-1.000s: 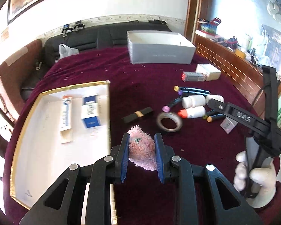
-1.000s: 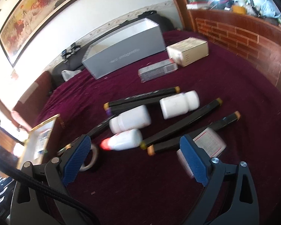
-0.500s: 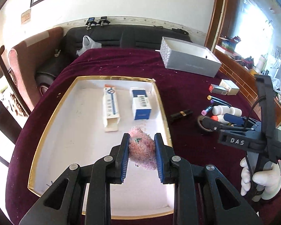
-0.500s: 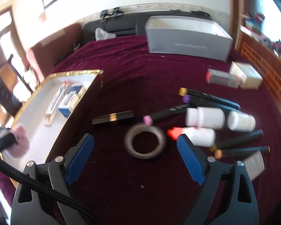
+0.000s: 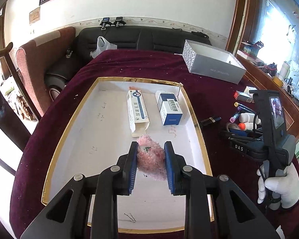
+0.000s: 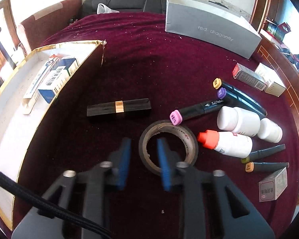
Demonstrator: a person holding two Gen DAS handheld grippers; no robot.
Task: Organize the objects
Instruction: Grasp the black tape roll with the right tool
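Maroon tablecloth (image 6: pixel 149 63), gold-rimmed white tray (image 5: pixel 101 131), fluffy pink ball (image 5: pixel 150 156), blue-padded tongs (image 5: pixel 151 165).

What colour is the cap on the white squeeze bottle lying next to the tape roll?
Orange-red. The cap on the white squeeze bottle shows best in the right wrist view.

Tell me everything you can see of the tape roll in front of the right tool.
The tape roll is a dark ring with a brownish cardboard core printed in red. It lies flat on the maroon tablecloth, beside an orange-capped white bottle, with a pink-capped marker at its far rim. The right tool has just been closing: one blue pad sits inside the hole, the other outside the near-left wall. Motion blur hides whether the pads press it.
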